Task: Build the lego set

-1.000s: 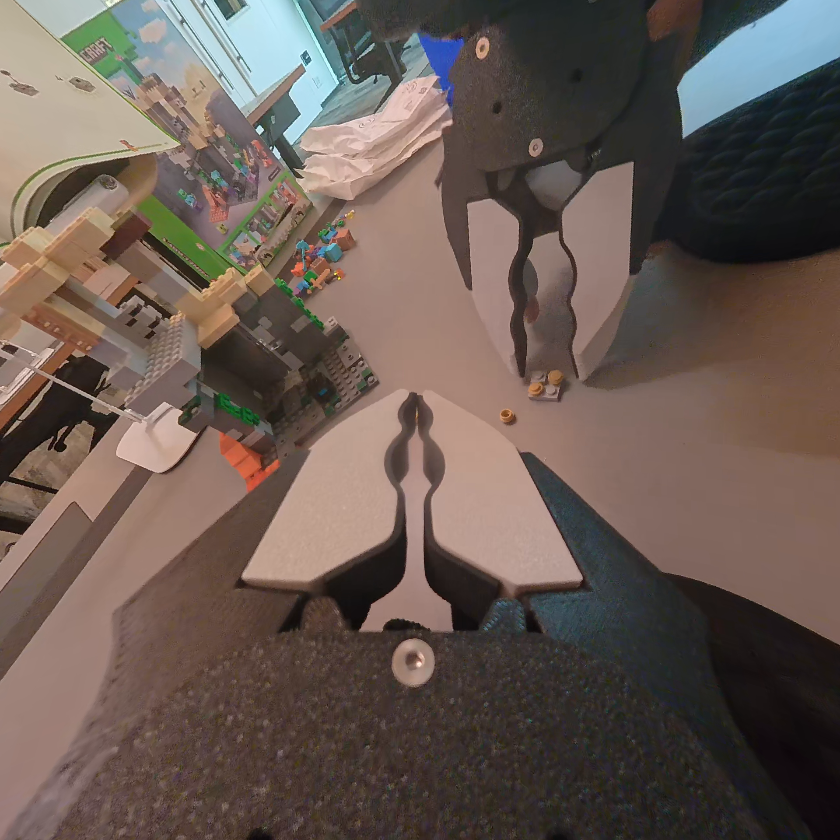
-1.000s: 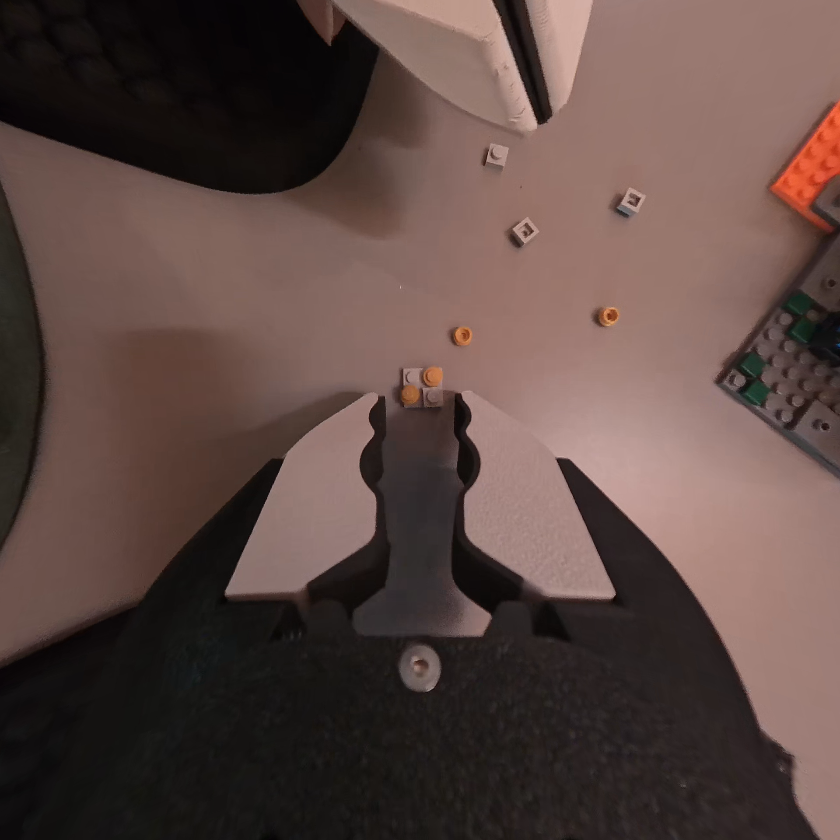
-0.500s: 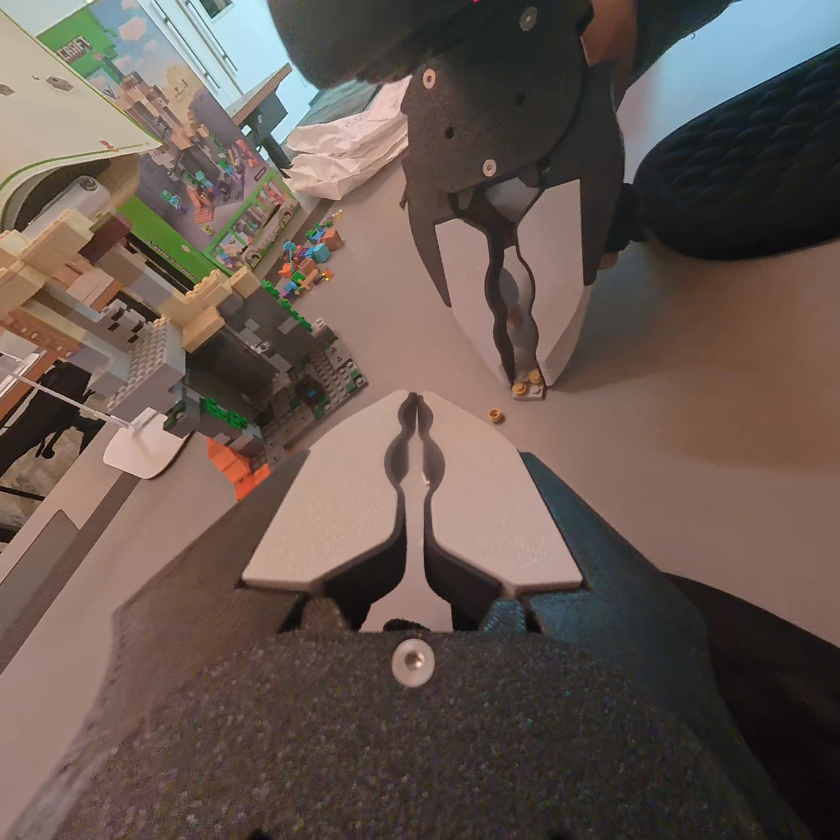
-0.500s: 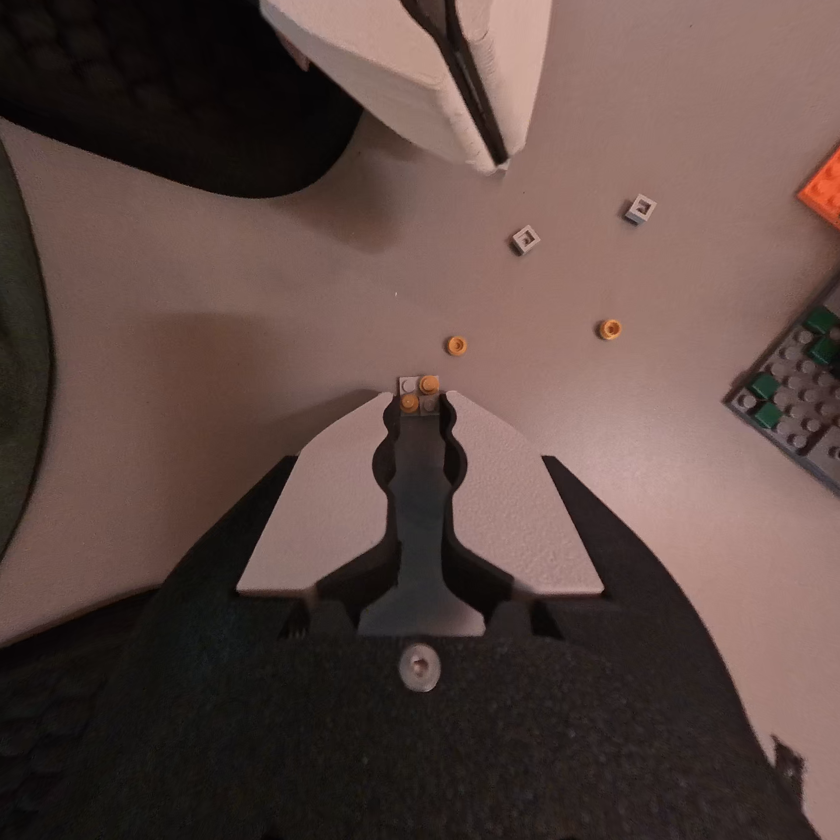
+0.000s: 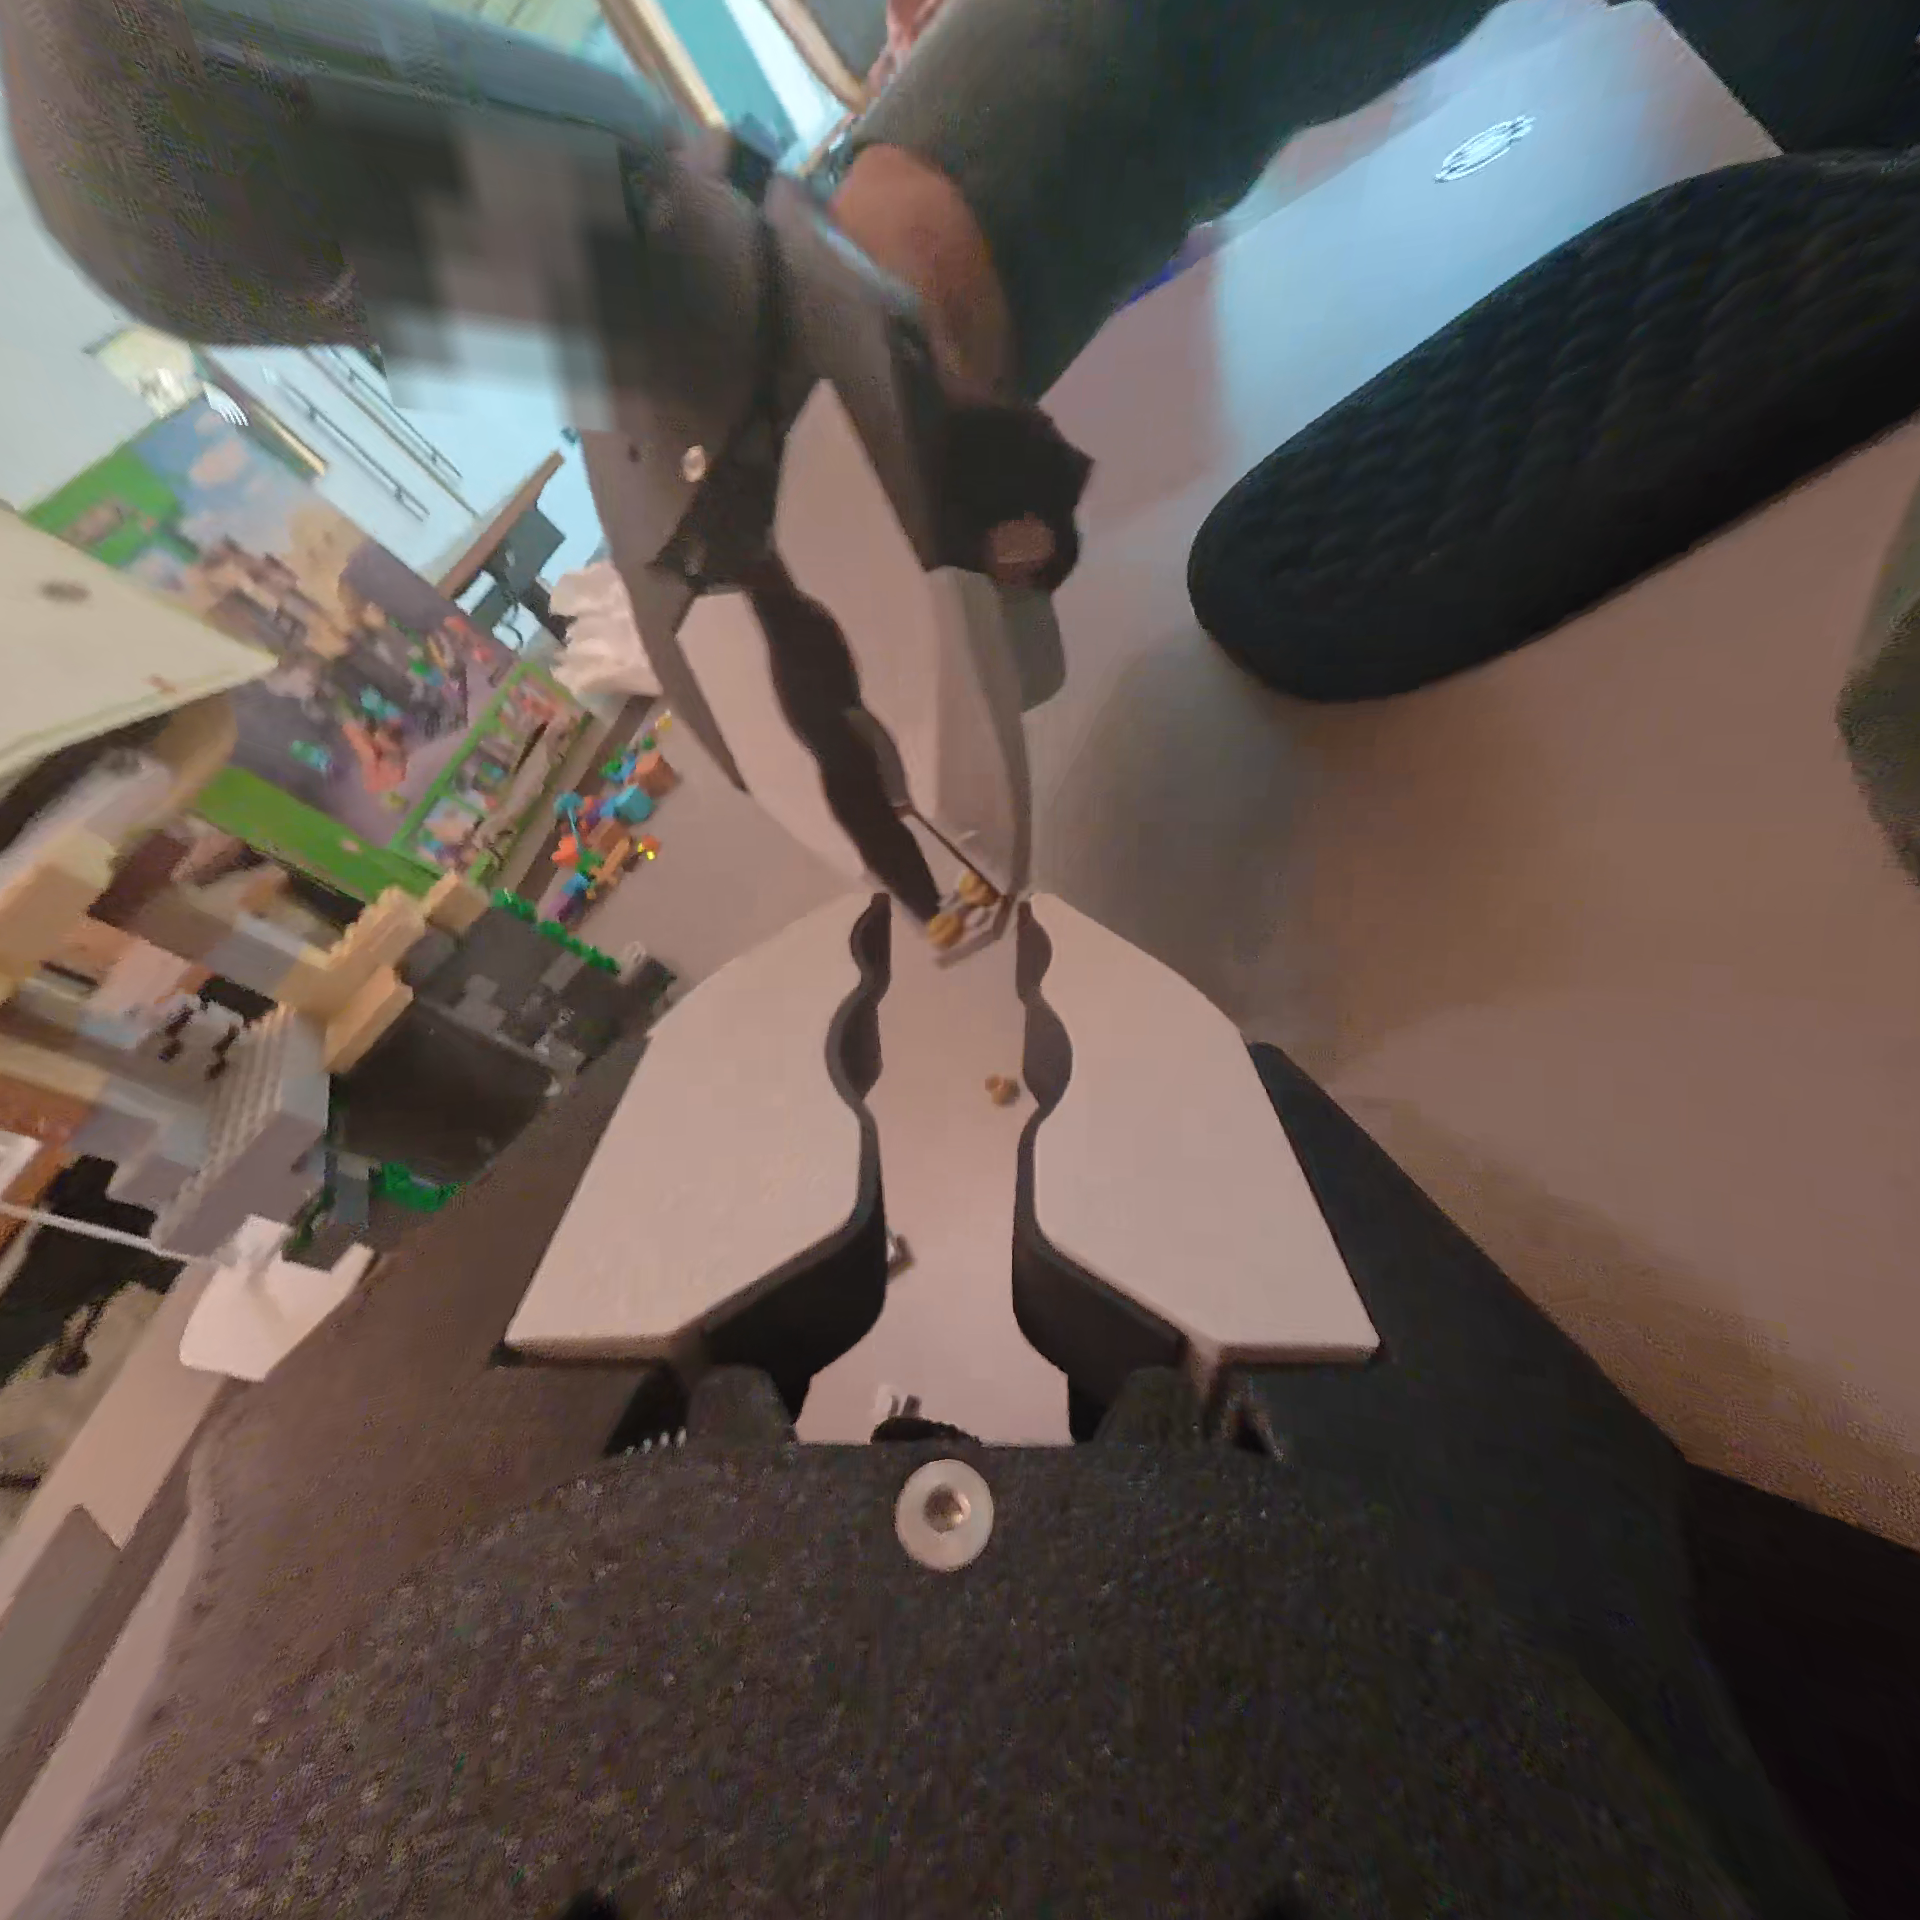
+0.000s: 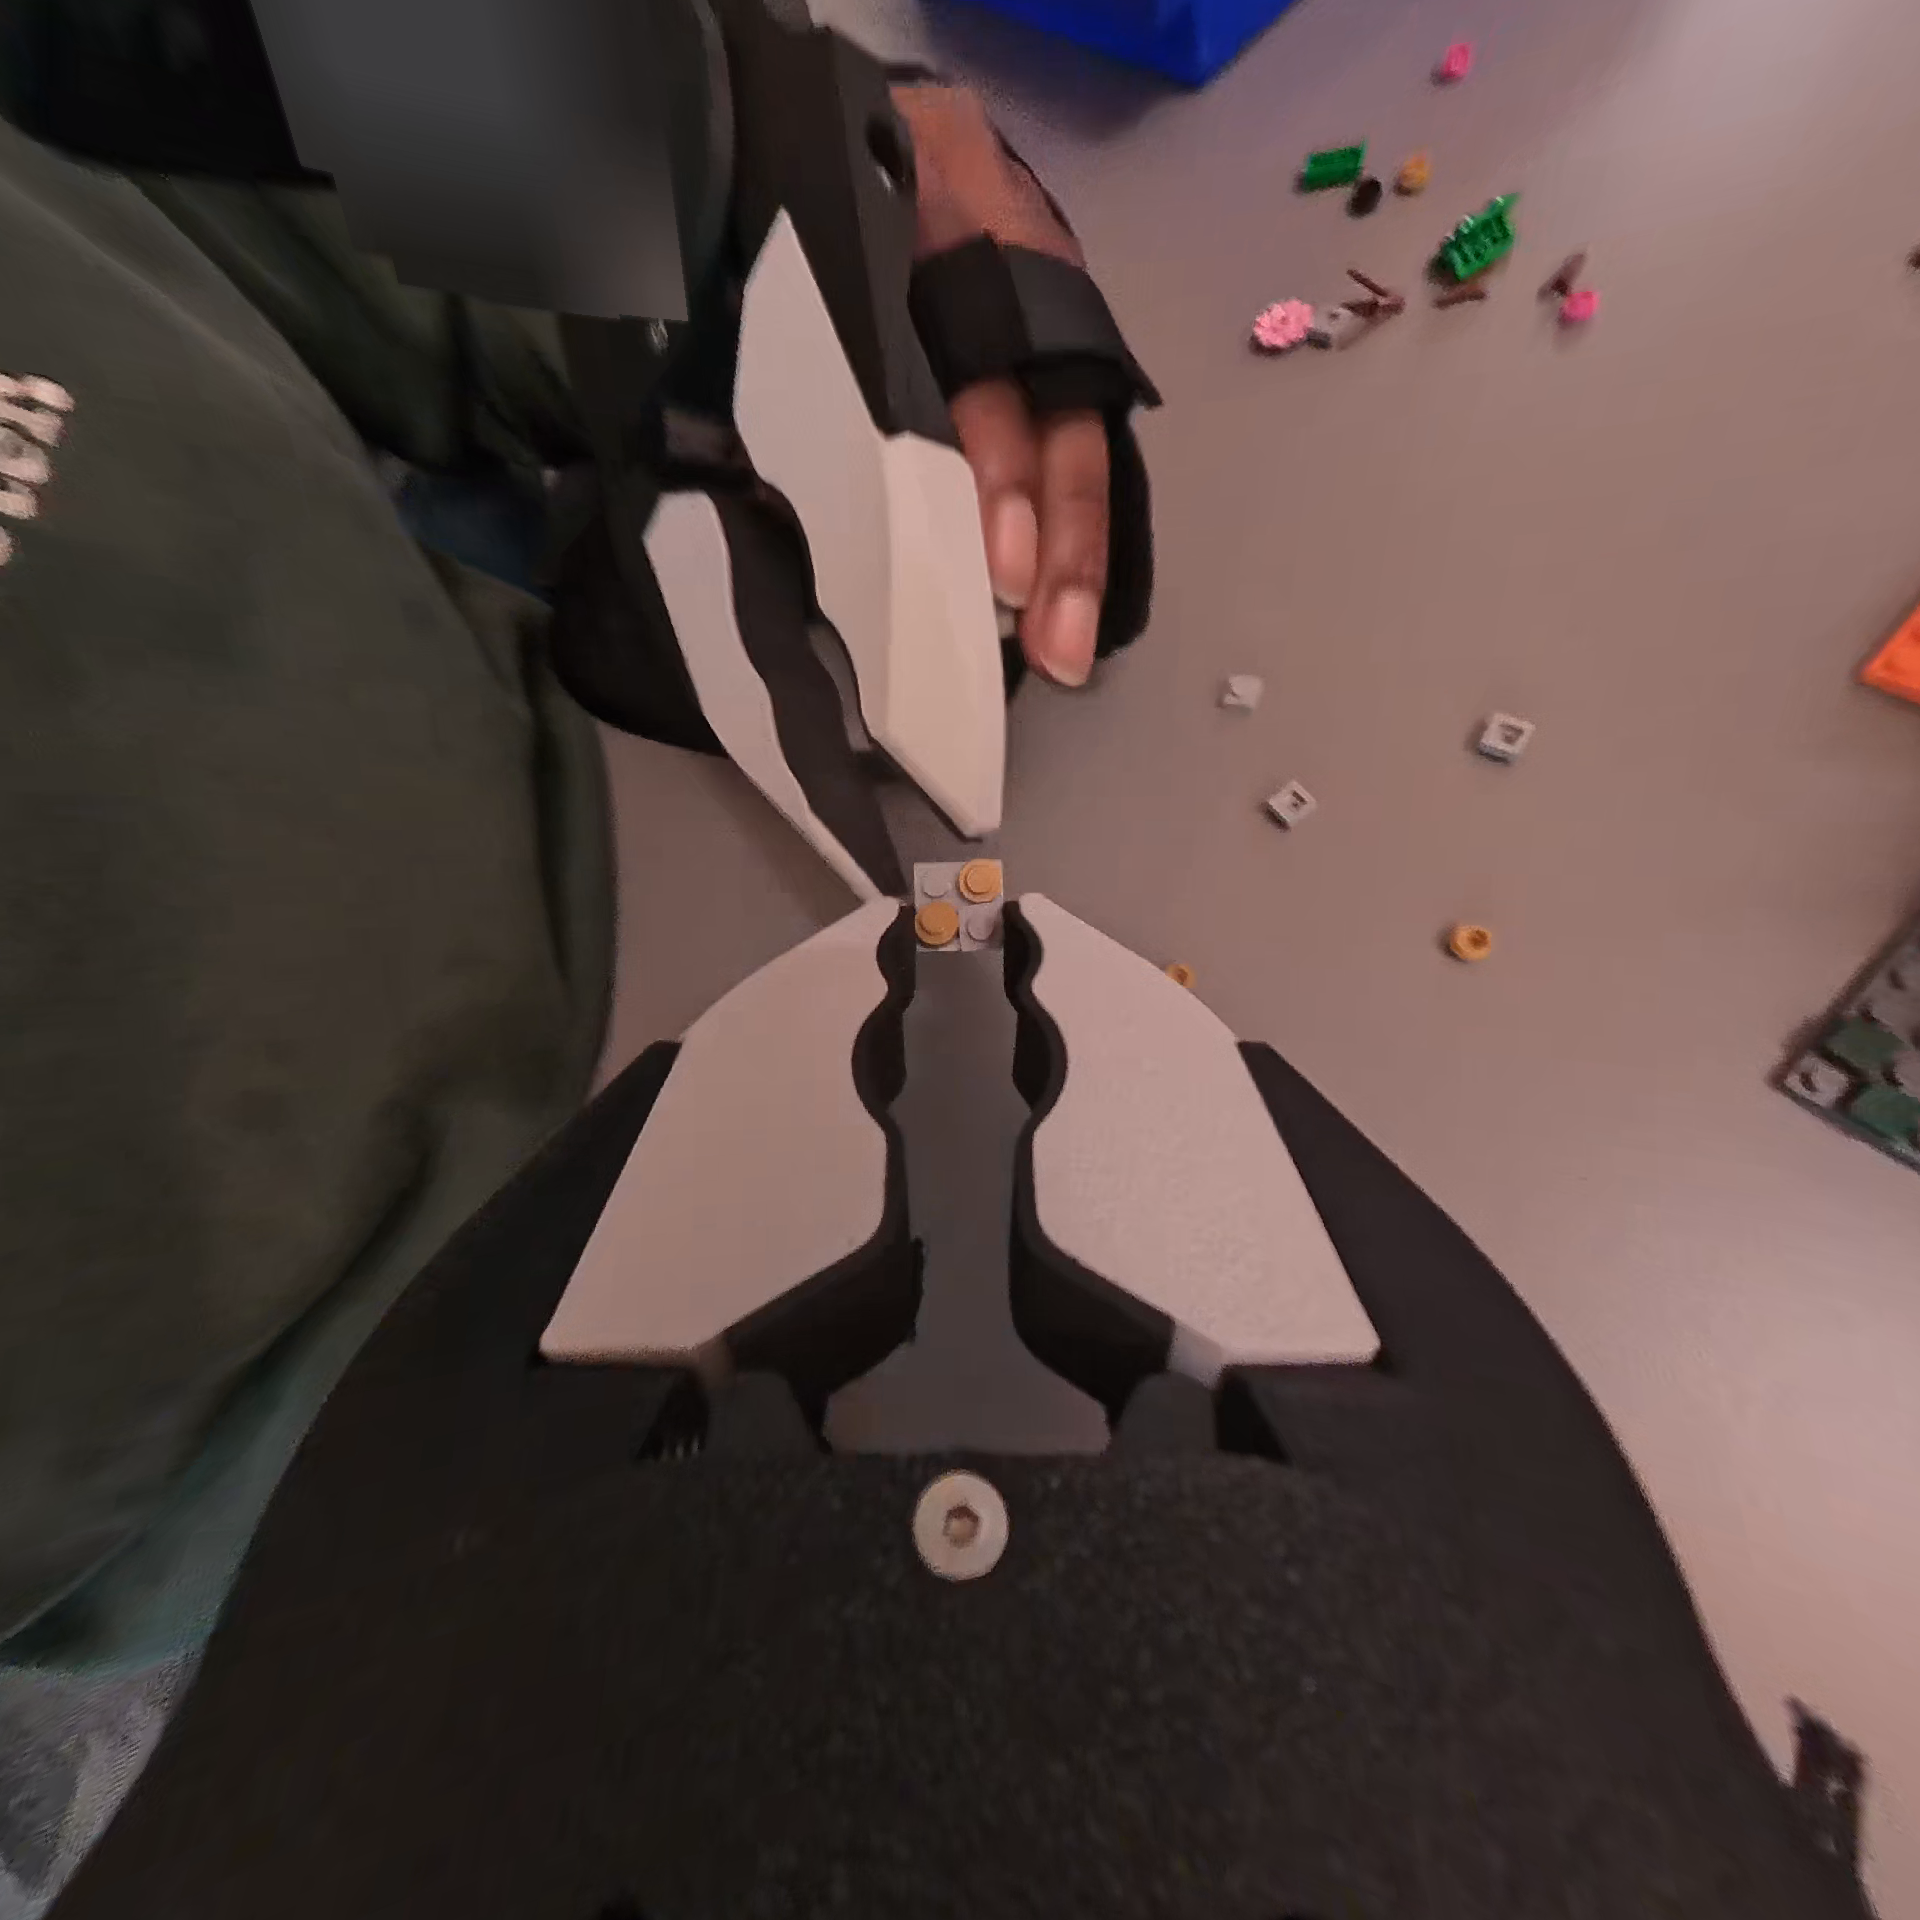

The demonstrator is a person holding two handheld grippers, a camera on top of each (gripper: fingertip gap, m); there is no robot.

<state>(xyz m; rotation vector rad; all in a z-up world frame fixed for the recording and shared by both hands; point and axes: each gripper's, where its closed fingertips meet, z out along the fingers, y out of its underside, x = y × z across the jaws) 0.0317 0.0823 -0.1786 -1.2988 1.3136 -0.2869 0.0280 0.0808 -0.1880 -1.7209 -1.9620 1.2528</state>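
A small grey plate (image 6: 958, 906) with two orange round studs on it is held off the table between the tips of my right gripper (image 6: 956, 920), which is shut on it. My left gripper (image 5: 951, 920) is open, and its tips face the right gripper's tips from the opposite side, either side of the plate (image 5: 971, 914). I cannot tell whether the left fingers touch the plate. In the left wrist view the right gripper (image 5: 971, 894) comes down from above. A gloved hand (image 6: 1039, 540) holds the left gripper.
Loose orange studs (image 6: 1470, 940) and small grey pieces (image 6: 1291, 802) lie on the grey table to the right. A grey studded baseplate (image 6: 1860, 1081) is at the right edge. The castle build (image 5: 260, 1039) and set box (image 5: 343, 644) stand on the left. A black cushion (image 5: 1558, 436) lies at the back. Only a small space, under 4 cm, lies between the two pairs of fingers.
My right gripper closed on the grey plate and lifted it off the table. My left gripper opened and moved in tip to tip with the right one.
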